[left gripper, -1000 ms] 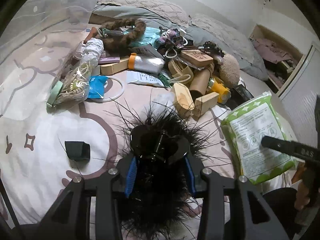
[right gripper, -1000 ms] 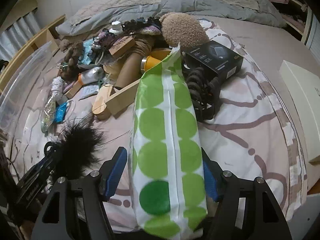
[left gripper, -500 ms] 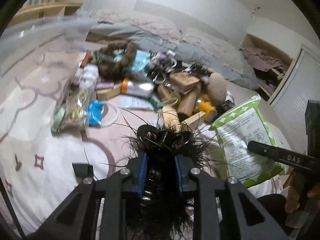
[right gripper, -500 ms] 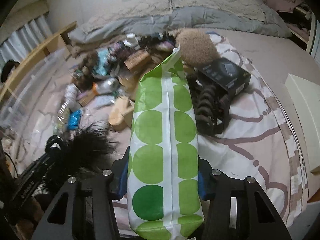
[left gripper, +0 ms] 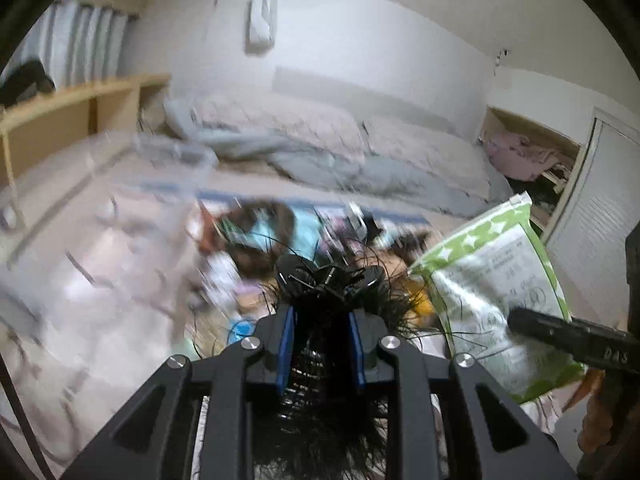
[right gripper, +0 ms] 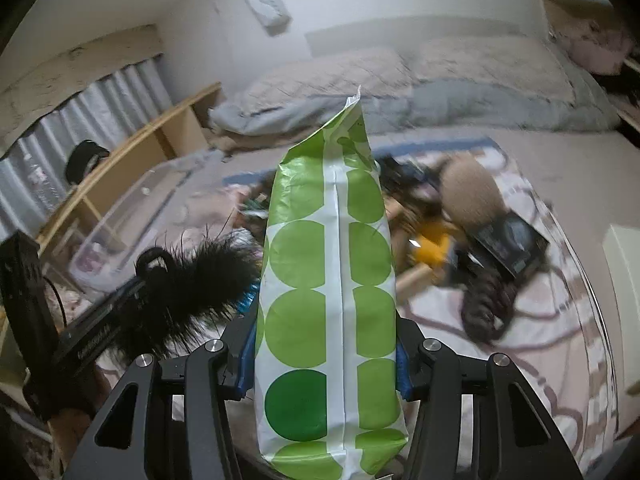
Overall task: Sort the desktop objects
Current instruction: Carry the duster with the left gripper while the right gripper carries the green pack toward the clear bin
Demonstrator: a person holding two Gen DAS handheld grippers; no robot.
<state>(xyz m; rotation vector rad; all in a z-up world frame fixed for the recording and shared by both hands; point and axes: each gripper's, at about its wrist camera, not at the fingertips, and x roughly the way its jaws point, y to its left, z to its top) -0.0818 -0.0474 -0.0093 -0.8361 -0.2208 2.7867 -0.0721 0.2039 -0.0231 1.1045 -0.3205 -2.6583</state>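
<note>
the left gripper is clamped on one black feathery hair clip, held up above the bed. the right gripper is clamped on one green-dotted white packet, standing upright between its two blue pads. behind lie one blurred heap of clutter, one black box, one clear plastic bin and two pillows.

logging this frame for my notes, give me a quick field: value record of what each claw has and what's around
left claw: shut on black feathered hair clip
right claw: shut on green dotted pack
clear plastic bin: left of the clutter
pile on bed: blurred; tan plush ball, black box
background: pillows, wooden shelf
</note>
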